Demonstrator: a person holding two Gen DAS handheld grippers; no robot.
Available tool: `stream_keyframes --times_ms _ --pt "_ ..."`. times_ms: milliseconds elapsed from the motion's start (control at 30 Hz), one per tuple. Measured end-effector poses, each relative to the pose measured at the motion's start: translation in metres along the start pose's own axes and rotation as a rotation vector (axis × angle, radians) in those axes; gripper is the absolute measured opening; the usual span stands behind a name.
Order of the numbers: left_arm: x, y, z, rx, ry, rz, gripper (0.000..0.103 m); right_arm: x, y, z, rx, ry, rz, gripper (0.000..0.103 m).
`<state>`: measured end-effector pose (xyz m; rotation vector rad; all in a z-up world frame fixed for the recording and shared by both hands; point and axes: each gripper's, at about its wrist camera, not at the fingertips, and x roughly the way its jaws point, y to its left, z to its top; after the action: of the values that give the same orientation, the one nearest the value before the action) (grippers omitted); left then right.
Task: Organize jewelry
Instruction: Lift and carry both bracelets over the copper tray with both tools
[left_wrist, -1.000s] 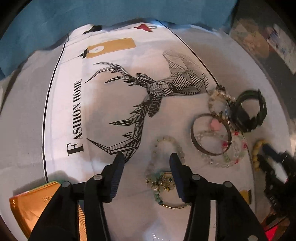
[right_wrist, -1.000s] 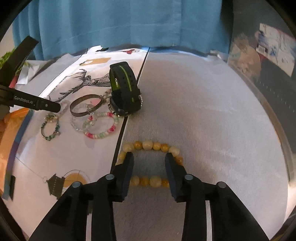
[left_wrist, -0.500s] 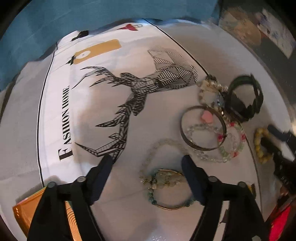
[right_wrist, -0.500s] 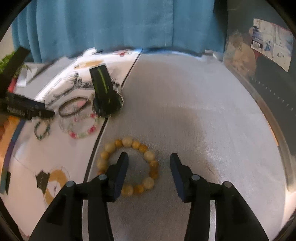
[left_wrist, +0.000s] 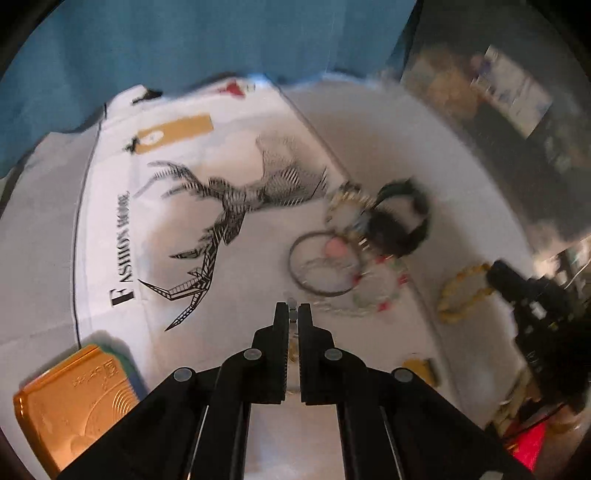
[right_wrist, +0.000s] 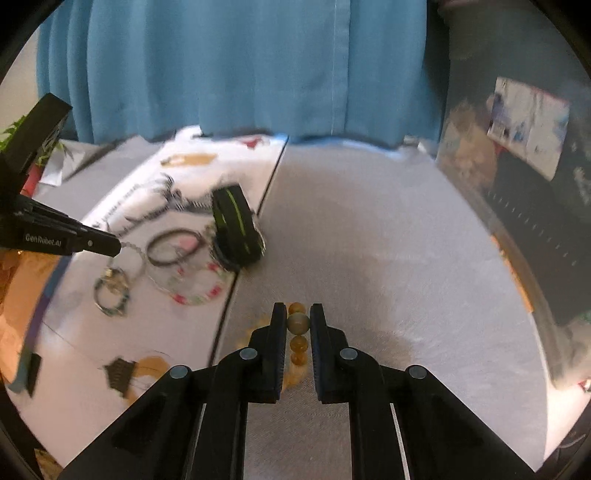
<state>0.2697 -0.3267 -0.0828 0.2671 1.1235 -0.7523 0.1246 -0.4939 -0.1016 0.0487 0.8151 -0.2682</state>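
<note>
Amber bead bracelet (right_wrist: 298, 334) | round glossy beads clamped in closing right gripper (right_wrist: 298, 320) | left gripper (left_wrist: 293, 314) pinches clear-bead strand (left_wrist: 293, 314)

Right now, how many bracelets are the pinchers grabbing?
2. A pale bead bracelet sits between the shut left gripper's jaws; a yellow bead bracelet is pinched in the right gripper, its jaws closing. Others lie loose on the cloth.
</note>
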Motion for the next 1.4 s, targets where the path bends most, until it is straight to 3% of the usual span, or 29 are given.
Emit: stream_keyframes --times_ms 167,267,467,667,967,1200,1400 --pt "-0.053 -0.009 -0.001 -0.008 -0.072 -0.011 0.003 -0.037 0.010 0.008 0.012 -0.040 0.007 0.013" --pt "-0.086 -0.014 -0.010 -0.007 -0.116 0.024 0.003 -0.063 0.021 0.006 0.010 -0.062 0.016 0.013" --pt "-0.147 -0.013 -0.070 -0.031 -0.202 0.121 0.003 -0.116 0.046 -0.002 -0.002 -0.105 0.038 0.013" --pt "-0.194 -0.002 -0.146 -0.085 -0.247 0.172 0.003 -0.166 0.084 -0.025 -0.044 -0.131 0.081 0.013" --pt "-0.235 0.010 -0.231 -0.161 -0.298 0.218 0.000 -0.221 0.157 -0.063 -0.147 -0.138 0.178 0.013" --pt "-0.228 0.051 -0.235 -0.243 -0.289 0.201 0.000 -0.209 0.205 -0.065 -0.209 -0.101 0.241 0.013" --pt "-0.218 0.070 -0.231 -0.263 -0.284 0.229 0.000 -0.188 0.200 -0.045 -0.188 -0.089 0.224 0.013"
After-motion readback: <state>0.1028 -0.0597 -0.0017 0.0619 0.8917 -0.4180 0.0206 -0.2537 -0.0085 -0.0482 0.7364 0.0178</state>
